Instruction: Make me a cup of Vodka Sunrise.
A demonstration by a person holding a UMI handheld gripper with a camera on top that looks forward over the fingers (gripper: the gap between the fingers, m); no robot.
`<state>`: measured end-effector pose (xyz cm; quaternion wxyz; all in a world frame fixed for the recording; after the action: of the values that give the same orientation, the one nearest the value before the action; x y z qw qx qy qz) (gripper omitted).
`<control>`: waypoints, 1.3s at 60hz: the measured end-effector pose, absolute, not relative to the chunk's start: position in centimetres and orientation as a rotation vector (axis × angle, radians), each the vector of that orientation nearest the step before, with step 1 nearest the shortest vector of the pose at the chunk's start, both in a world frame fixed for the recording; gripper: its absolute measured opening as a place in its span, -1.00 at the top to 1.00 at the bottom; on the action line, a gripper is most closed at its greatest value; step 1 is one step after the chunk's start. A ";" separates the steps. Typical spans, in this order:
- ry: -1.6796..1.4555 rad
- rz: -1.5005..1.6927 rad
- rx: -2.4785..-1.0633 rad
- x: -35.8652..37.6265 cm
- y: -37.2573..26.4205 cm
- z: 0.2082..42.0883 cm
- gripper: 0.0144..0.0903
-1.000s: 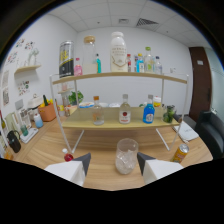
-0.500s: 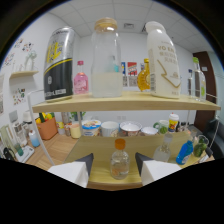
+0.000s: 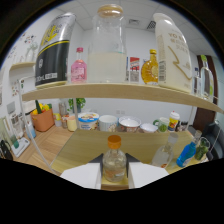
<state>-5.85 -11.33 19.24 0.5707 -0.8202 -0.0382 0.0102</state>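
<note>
Gripper view. Office-like room with white walls forms the background; a two-tier wooden shelf unit fills the scene. On the upper shelf stand a black-and-yellow can, a small pink bottle, a large clear jar partly filled with pale liquid, an amber honey-coloured bottle and a tall white carton. Beneath it, along the back of the lower shelf, runs a row of small tubs and bowls; toward one end lie a clear bottle and a blue bottle, at the other an orange pot on the bench beyond.

The gripper is held low at the front edge of the lower shelf. Between its white fingers stands a small clear bottle with an orange cap, presumably one of the drink's ingredients. Each finger appears to lie against the bottle's side, so the fingers are judged closed on it; whether the bottle rests on the shelf or is lifted cannot be told.

Step in hand, as judged: fetching an ingredient bottle. No cup is visible here, so the next move calls for carrying the bottle upright, clear of the upper shelf's edge, to wherever the cup stands, keeping a firm grip on the smooth glass.
</note>
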 end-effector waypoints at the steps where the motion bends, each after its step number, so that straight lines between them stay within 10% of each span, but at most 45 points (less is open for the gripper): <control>1: -0.094 0.025 -1.922 -5.9 -11.5 19.4 0.44; 24: -0.124 0.118 -1.855 -7.4 -18.8 23.2 0.45; 78: -0.028 0.063 -2.141 -7.7 -20.0 2.2 0.45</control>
<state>-7.73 -19.96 2.19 0.4794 -0.8772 -0.0114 0.0258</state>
